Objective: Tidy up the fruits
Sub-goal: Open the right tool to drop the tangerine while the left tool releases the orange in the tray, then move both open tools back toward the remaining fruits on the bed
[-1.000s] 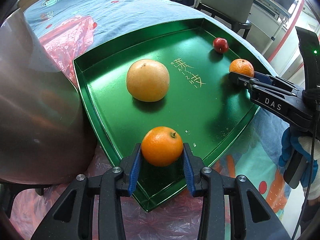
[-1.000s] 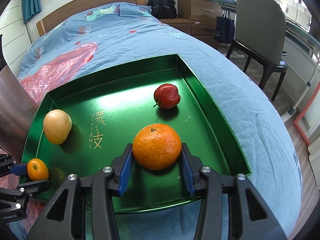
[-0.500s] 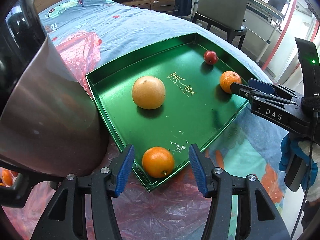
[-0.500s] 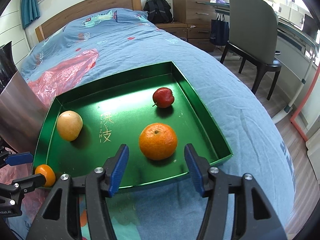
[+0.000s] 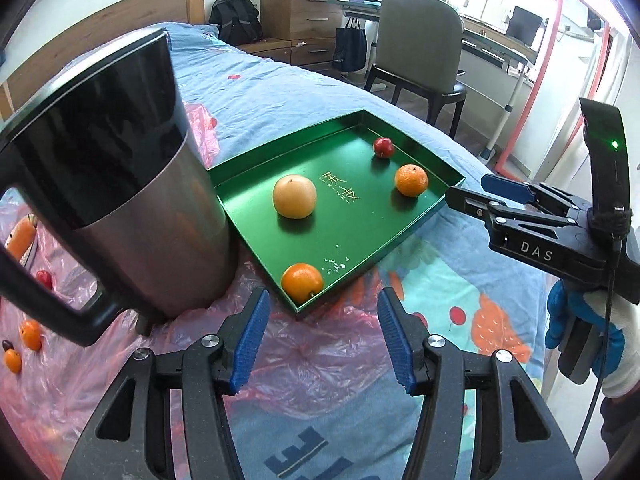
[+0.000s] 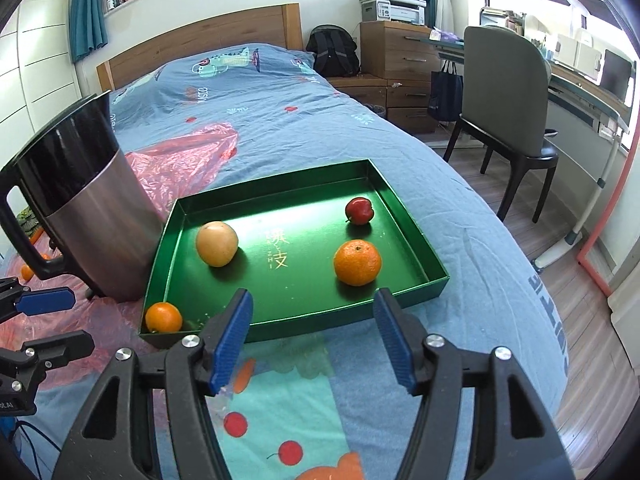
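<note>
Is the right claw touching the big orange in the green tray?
Apart. In the right wrist view the right claw stands open and empty outside the green tray, whose near wall lies between it and the big orange.

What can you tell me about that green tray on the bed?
The green tray is a shallow, glossy rectangle with low upright walls and gold characters printed mid-floor. It looks like metal or coated card. It lies flat on the blue bedspread, one corner over pink plastic sheeting, beside a steel jug. Inside sit four fruits, apart: a yellowish one, two oranges and a small red one.
</note>
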The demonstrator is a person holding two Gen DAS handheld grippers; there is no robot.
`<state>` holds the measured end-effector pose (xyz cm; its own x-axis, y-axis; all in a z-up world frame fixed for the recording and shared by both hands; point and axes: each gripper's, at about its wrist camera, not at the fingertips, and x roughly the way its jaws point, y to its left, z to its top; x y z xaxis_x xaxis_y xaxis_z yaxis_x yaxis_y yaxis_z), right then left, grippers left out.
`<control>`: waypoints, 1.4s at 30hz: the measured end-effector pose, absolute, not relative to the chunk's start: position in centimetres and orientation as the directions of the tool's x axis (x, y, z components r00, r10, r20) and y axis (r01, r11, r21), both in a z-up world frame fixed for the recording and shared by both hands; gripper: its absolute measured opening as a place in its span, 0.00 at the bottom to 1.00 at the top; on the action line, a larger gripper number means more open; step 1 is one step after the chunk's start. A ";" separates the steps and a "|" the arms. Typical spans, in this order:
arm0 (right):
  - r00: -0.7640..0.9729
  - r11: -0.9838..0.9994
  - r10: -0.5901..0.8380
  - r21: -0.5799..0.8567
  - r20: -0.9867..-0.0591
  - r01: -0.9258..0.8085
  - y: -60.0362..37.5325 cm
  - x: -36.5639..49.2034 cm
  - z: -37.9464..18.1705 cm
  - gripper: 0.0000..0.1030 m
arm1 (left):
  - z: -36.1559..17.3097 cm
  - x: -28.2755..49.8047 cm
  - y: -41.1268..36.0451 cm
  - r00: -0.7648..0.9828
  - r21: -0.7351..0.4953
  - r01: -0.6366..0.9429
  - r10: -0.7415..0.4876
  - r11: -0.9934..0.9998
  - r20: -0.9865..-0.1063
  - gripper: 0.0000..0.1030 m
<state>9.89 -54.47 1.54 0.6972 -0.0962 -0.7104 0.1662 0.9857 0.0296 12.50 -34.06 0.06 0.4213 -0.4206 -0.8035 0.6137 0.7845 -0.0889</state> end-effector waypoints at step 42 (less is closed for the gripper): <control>0.713 0.979 0.164 0.022 -0.682 -0.203 -34.1 1.1 5.7 0.66 | 2.1 5.5 -11.6 0.551 -0.069 0.300 -0.232 0.951 -0.802 0.61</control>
